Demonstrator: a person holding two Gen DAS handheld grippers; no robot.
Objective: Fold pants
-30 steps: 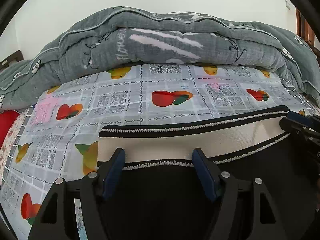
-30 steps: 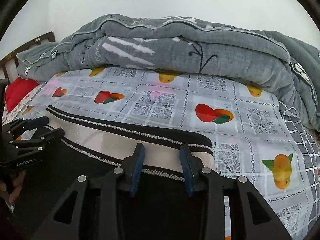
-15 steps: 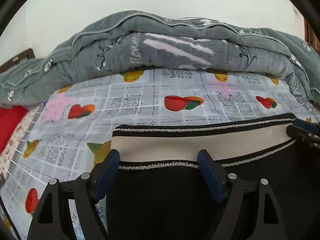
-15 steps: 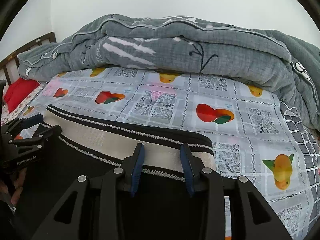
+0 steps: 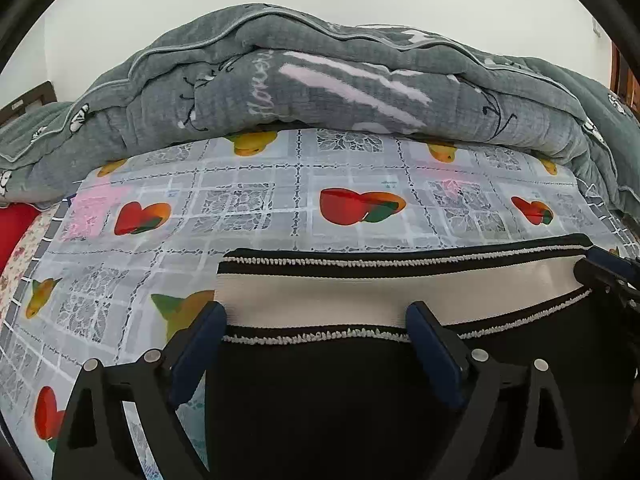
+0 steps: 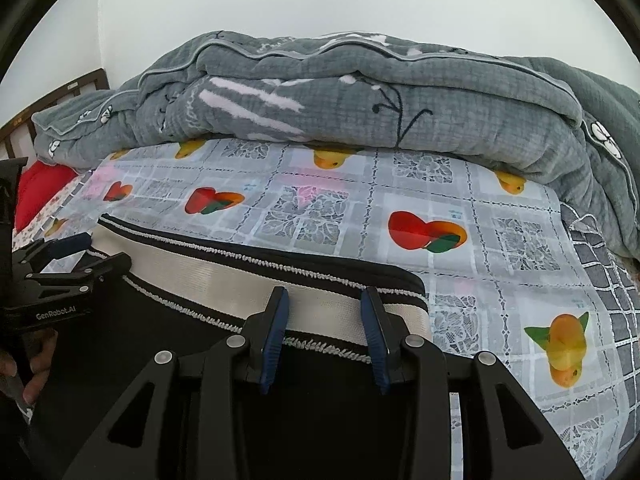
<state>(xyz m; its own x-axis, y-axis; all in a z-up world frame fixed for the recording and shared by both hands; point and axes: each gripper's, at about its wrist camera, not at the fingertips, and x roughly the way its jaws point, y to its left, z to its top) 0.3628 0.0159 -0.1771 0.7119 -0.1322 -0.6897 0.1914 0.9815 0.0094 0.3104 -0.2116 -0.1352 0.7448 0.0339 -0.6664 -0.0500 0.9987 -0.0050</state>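
Black pants (image 5: 320,400) with a cream and black waistband (image 5: 360,296) lie flat on the bed. My left gripper (image 5: 316,320) is open, its blue pads either side of the waistband's left end, fabric between them. My right gripper (image 6: 324,312) is open over the waistband's right end (image 6: 340,300); the pants (image 6: 320,420) fill the space below. The left gripper also shows in the right wrist view (image 6: 80,258), and the right gripper at the edge of the left wrist view (image 5: 608,268).
A fruit-print grey sheet (image 5: 240,208) covers the bed. A bunched grey quilt (image 5: 320,80) lies along the far side against the white wall. A red pillow (image 6: 44,176) and a dark wooden headboard (image 6: 60,96) are at the left.
Both grippers have eased slightly forward over the waistband. The pants have not visibly moved, and the jaws stay open.
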